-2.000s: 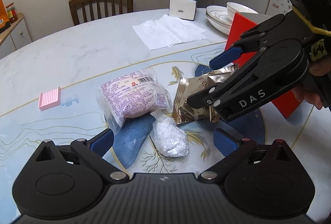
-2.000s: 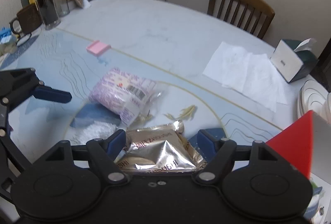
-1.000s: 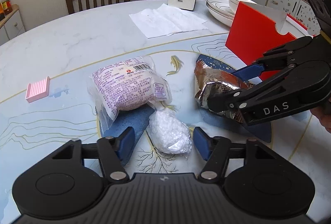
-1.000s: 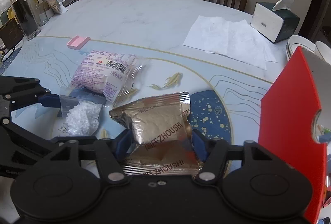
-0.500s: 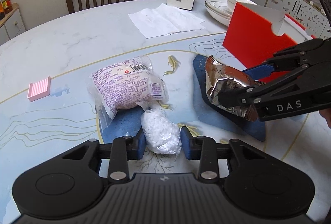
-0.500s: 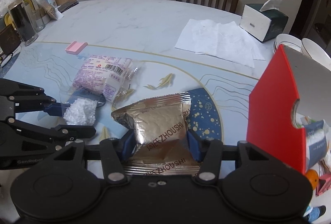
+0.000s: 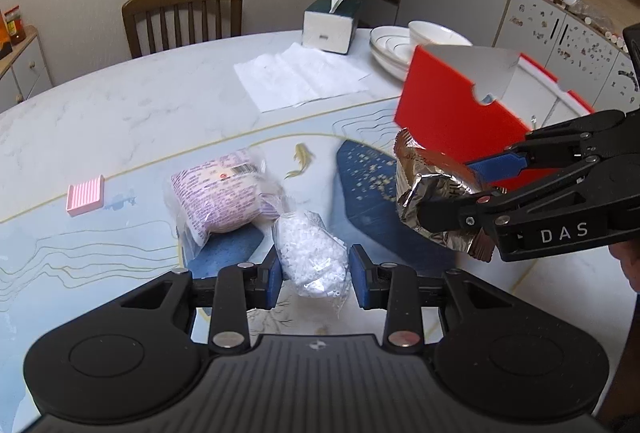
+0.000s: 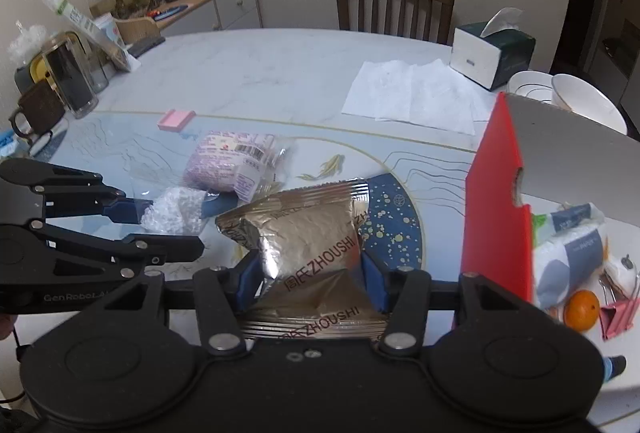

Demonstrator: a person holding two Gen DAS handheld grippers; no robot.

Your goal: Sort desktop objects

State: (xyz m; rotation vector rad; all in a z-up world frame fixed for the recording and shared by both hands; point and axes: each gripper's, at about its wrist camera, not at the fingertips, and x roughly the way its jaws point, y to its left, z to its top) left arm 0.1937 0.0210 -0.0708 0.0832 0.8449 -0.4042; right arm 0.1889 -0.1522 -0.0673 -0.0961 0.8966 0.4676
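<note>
Holding: the left claw is squeezed onto the bag of white beads, one blue pad on each side.
Bead bag place: low in the middle of the left wrist view, just above the bench.
Bead bag direction: its long side runs away from the camera, up toward the purple pack, and its far end is just beside that pack.
Right claw: the right claw is closed tight on the shiny foil snack bag.
Foil bag place: middle of the right wrist view, lifted off the bench, just left of the red box.
Foil bag direction: its long side points away from the camera, with its letters running up at a slant.
Red box: it stands open at the right of the frame, with an orange and wrapped packs inside.
Other things: a pink pad lies far left, and a tissue box sits at the top middle.
</note>
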